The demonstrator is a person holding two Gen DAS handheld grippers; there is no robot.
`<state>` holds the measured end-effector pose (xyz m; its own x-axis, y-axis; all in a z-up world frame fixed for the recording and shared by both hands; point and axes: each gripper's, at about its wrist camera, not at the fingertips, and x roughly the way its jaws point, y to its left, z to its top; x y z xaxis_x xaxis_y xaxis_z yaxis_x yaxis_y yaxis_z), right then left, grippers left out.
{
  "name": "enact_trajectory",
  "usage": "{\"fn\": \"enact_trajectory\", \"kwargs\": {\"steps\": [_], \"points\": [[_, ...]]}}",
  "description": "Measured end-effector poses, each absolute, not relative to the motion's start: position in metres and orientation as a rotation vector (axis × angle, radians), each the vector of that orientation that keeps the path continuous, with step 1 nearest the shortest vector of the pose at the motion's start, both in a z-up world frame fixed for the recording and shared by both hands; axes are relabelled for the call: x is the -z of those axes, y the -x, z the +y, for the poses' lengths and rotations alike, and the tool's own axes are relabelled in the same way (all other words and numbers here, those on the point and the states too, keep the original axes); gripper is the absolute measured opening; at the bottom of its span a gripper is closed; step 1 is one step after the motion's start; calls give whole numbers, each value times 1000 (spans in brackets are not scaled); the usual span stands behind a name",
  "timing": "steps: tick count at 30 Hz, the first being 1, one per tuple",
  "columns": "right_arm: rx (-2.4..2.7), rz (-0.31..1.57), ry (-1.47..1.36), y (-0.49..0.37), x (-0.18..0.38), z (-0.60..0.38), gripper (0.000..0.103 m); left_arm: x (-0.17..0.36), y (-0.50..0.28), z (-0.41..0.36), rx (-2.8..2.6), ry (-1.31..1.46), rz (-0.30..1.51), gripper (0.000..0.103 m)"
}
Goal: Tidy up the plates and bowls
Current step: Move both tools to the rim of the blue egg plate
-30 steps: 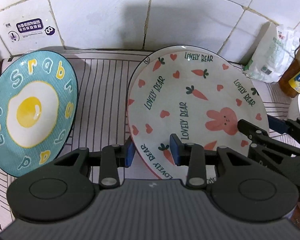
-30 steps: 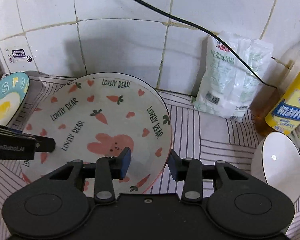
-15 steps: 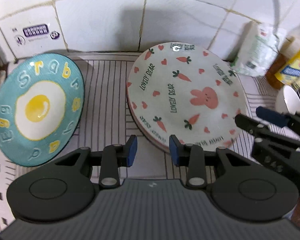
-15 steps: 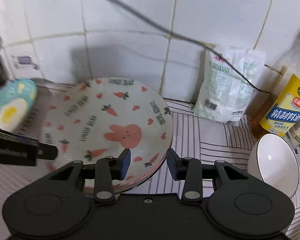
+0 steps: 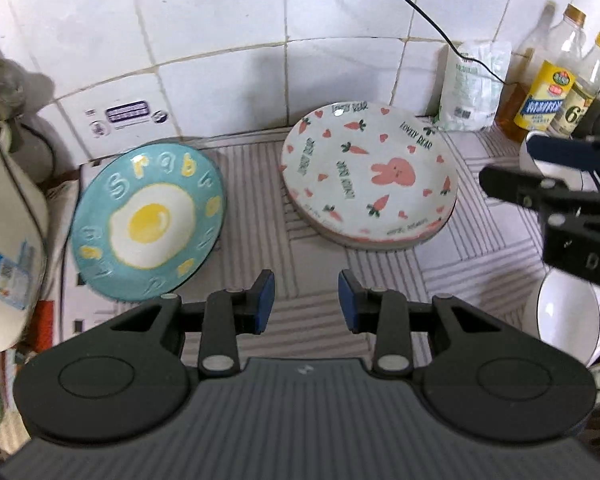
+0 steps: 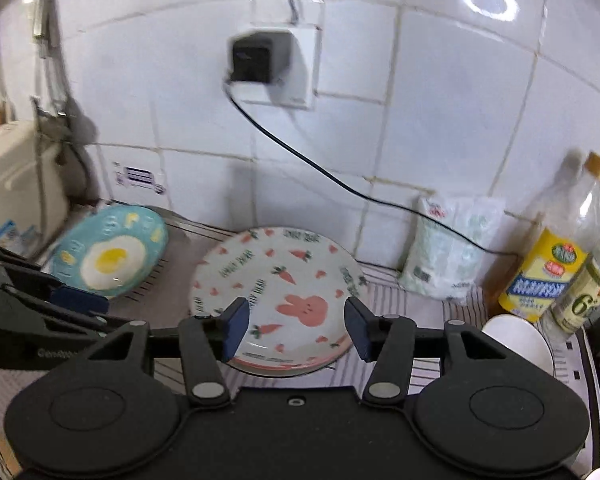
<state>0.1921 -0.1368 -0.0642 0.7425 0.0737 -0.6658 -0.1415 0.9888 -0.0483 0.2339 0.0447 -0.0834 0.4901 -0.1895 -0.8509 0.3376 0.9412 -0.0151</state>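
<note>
Nearest you, your left gripper [image 5: 306, 306] hangs over the striped mat [image 5: 320, 292] at the counter's front, its fingers narrowly parted with nothing between them. Your right gripper [image 6: 296, 330] has just been opening; its fingers stand about half apart, empty, above the near rim of the rabbit plate [image 6: 278, 296]. Bare mat lies between the two plates. The rabbit plate tops a short stack near the counter's back edge, rabbit upright toward you. The egg plate [image 5: 148, 220] sits at the back left, tilted. A white bowl [image 5: 568, 316] tips on edge at the right edge, bottles [image 6: 548, 276] behind.
</note>
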Motion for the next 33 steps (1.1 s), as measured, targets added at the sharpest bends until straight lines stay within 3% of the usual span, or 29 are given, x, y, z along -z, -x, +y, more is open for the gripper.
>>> {"fn": "enact_trajectory", "kwargs": {"steps": [15,24,26,28,33], "points": [[-306,681,95,-146,36,-94,66,64,-186,101,300,-137,1073,41],[-341,678,82,-136,48,-66,75,54,-171,156,263,-49,987,56],[-371,673,76,-136,55,-60,78,55,-171,170,245,-29,969,58],[-395,640,81,-136,60,-54,91,60,-176,182,227,-8,959,59],[-422,540,179,-147,87,-32,93,81,-189,210,116,98,915,60]]}}
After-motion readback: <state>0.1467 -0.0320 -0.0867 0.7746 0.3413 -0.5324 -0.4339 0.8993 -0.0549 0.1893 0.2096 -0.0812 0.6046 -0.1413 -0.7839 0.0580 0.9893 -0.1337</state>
